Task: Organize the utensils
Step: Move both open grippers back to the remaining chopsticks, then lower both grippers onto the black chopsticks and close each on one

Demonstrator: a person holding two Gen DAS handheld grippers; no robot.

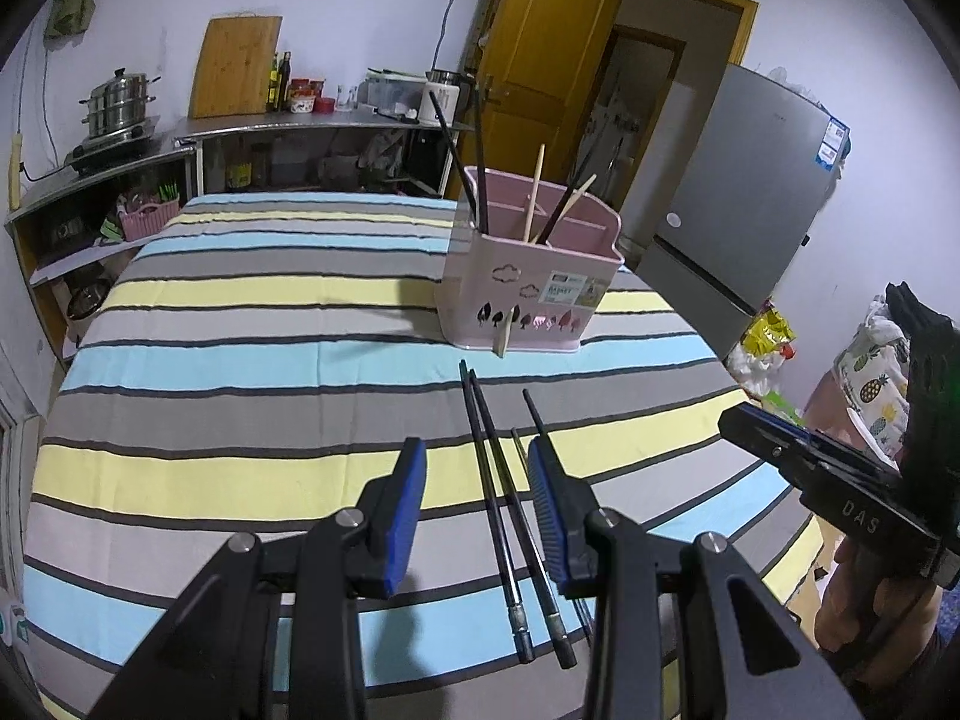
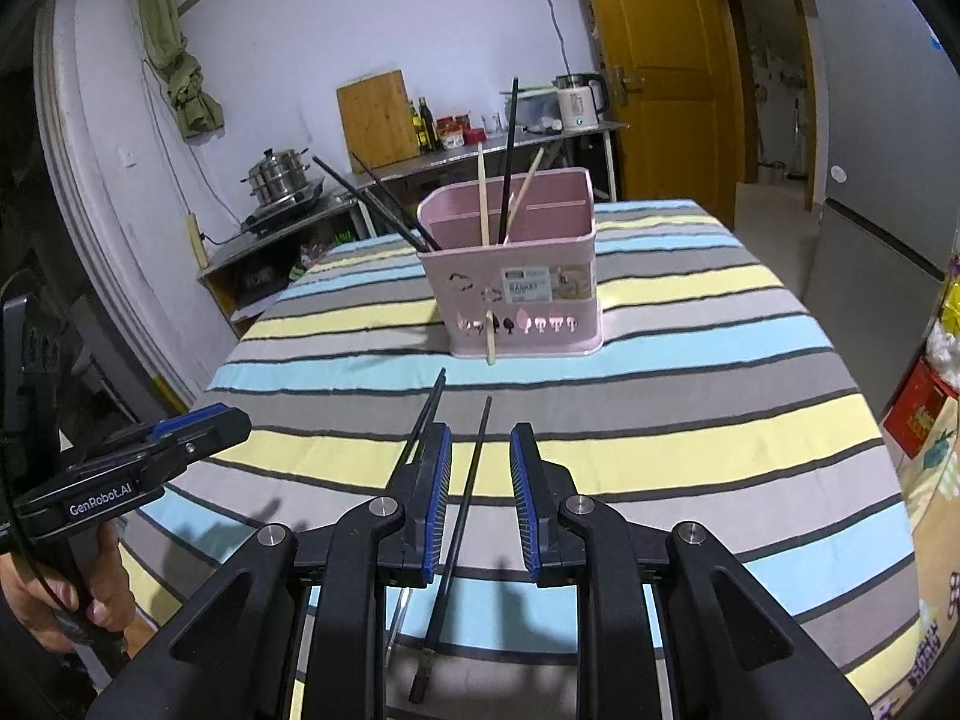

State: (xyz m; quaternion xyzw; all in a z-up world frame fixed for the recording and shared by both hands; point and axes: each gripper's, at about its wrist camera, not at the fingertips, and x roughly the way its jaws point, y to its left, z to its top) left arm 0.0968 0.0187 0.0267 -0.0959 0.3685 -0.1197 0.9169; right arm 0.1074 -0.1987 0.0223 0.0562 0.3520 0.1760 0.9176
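Observation:
A pink utensil holder (image 1: 528,276) (image 2: 516,282) stands on the striped tablecloth with several black and wooden chopsticks upright in it. One wooden chopstick (image 1: 504,333) (image 2: 490,336) leans against its front. Black chopsticks (image 1: 498,492) lie on the cloth near the front edge. My left gripper (image 1: 477,468) is open above them, two lying between its fingers. My right gripper (image 2: 480,456) is open with one black chopstick (image 2: 462,516) between its fingers; two more (image 2: 427,414) lie just left. Each gripper shows in the other's view, the right (image 1: 840,468) and the left (image 2: 150,456).
The table (image 1: 240,360) is covered by a blue, yellow and grey striped cloth. Behind it a steel counter (image 1: 288,123) holds a steamer pot (image 1: 117,102), cutting board, bottles and kettle. A fridge (image 1: 756,204) and a yellow door (image 1: 540,60) stand to the right.

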